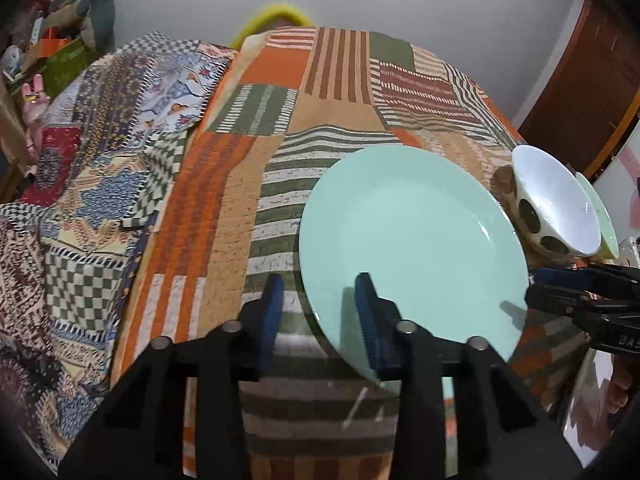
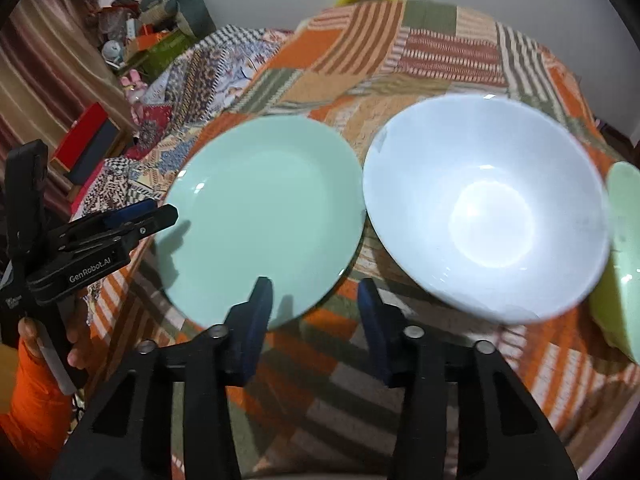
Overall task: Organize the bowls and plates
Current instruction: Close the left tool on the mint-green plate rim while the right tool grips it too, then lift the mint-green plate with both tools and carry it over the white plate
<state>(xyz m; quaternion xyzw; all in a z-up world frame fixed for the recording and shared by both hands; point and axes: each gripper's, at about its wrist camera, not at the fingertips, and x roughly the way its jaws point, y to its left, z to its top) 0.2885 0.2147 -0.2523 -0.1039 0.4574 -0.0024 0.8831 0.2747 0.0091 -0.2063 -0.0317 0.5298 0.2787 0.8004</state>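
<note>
On the patchwork bedspread (image 1: 256, 120) I count three dishes: one pale green plate (image 1: 408, 236), one white bowl (image 2: 484, 208) and one light green bowl (image 2: 620, 264), of which only a part shows at the right edge. The plate lies flat near the front edge of the bed, and the white bowl stands just beside it on the right, their rims almost touching; from the left wrist view this bowl has dark round spots on its outer wall. There are two grippers. The left gripper (image 1: 320, 308) hangs over the near left rim of the plate, one blue pad over the plate and one over the cloth; its jaws stand apart and press on nothing. The right gripper (image 2: 314, 316) hangs over the cloth between plate and white bowl, jaws also apart, holding nothing. One hand (image 2: 60, 344) in an orange sleeve (image 2: 32, 408) holds the left gripper.
</note>
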